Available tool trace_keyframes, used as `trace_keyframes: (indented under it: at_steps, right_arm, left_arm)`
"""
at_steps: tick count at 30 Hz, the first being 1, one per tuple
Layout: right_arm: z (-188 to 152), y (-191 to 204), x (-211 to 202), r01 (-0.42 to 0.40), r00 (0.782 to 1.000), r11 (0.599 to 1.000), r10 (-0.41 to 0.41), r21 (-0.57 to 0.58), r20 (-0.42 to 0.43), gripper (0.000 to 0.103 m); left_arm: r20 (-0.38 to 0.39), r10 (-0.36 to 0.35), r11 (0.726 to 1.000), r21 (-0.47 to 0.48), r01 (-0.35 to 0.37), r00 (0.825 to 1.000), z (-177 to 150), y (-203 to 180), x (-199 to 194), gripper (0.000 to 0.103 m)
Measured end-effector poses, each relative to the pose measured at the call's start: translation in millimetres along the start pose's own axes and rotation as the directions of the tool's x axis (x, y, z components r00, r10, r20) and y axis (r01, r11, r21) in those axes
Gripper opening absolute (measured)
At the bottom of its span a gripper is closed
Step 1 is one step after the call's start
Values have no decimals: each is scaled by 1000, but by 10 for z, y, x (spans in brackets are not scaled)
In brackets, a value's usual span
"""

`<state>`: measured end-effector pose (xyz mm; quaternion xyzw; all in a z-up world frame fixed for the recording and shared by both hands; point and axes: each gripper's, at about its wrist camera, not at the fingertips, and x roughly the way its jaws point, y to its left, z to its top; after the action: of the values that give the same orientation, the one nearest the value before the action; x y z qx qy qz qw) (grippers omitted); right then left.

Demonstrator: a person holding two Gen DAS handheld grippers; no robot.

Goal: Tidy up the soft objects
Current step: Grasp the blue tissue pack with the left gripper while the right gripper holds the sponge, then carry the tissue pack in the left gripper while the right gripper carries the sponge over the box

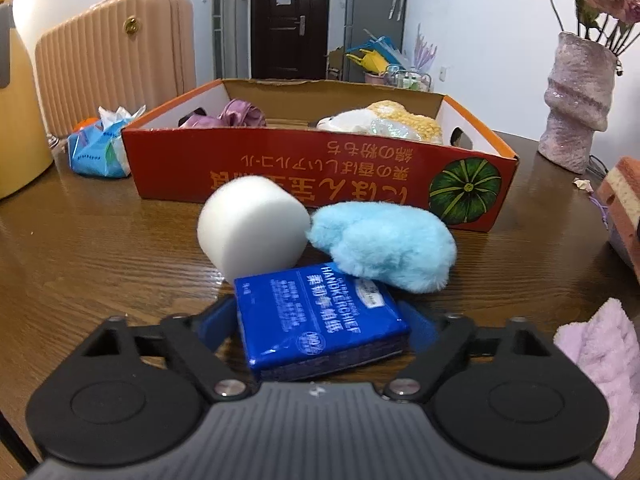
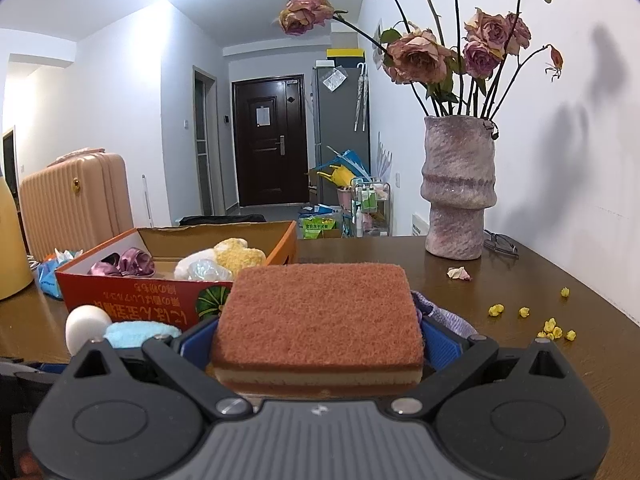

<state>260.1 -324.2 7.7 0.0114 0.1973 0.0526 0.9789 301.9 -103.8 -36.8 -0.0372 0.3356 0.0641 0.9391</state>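
Indoors: wooden table (image 1: 100,248); left gripper (image 1: 320,320) straddling tissue pack (image 1: 320,316), grip unclear; right gripper (image 2: 320,340) pinching sponge (image 2: 320,312).

Both wrist cameras look forward, low and close over the brown wooden table (image 1: 100,260); both share the orange cardboard box (image 1: 280,168) (image 2: 132,292) and dark door (image 1: 288,20) (image 2: 268,140).

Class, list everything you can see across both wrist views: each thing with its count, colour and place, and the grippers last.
cardboard box: one, orange, mid-table
purple cloth: one, in box, left
plush toy: one, white and yellow, in box, right
foam cylinder: one, white, before box
fluffy pad: one, light blue, beside cylinder
tissue pack: one, blue, between left fingers
sponge: one, brown-topped, in right gripper
vase: one, pinkish, holding dried roses
suitcase: one, peach, behind table
left gripper: black, around tissue pack
right gripper: black, gripping sponge
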Motion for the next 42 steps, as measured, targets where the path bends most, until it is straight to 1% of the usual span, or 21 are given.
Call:
trace_keyframes:
  at_steps: [2, 7, 12, 20, 33, 42]
  right_arm:
    - [-8, 10, -1, 2, 1000, 1000, -2, -4, -1, 102]
    - [-14, 30, -4, 5, 1000, 1000, -5, -10, 1, 102]
    - [-18, 39, -20, 8, 1000, 1000, -8, -10, 7, 102]
    - [-35, 86, -60, 8, 1000, 1000, -8, -2, 16, 102]
    - [-68, 306, -166, -20, 999, 1000, 20, 5, 31, 102]
    - [-86, 461, -240, -32, 998, 999, 31, 14, 46, 102]
  left_arm:
    - [8, -3, 1000, 9, 3, 1000, 0, -8, -14, 83]
    - [9, -39, 999, 1, 39, 999, 5, 13, -42, 82]
    - [21, -44, 999, 2, 44, 999, -3, 28, -86, 82]
    - [67, -54, 999, 11, 53, 996, -20, 97, -234, 82]
    - [185, -83, 997, 25, 80, 979, -64, 276, -636, 82]
    - [242, -81, 996, 1, 84, 967, -74, 479, -854, 82]
